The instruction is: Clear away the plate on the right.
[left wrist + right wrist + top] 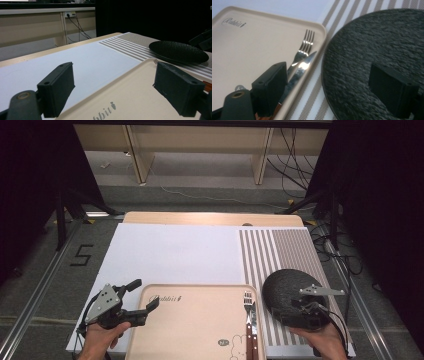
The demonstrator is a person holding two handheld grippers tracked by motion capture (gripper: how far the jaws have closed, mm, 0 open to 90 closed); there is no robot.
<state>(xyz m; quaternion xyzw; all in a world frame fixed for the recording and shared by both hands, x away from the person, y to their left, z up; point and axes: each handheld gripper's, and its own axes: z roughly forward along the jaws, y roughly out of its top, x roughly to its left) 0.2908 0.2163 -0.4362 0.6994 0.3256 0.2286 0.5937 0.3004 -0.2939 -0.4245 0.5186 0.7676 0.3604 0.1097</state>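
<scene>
Hovering right gripper [300,301] over the black plate [286,287] on the striped mat [290,250], jaws spread, nothing pinched; left gripper [145,297] spread at the tray [195,320] corner; fork [247,301] and knife [253,312] lie in tray; plate grab not yet done.

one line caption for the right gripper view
Open right gripper poised over black plate, beside fork and knife on beige tray.

Grey floor [45,270] lay around the table, marked "5" (black tape). Wooden bench [200,140] stood behind, cables [292,165] trailing.
</scene>
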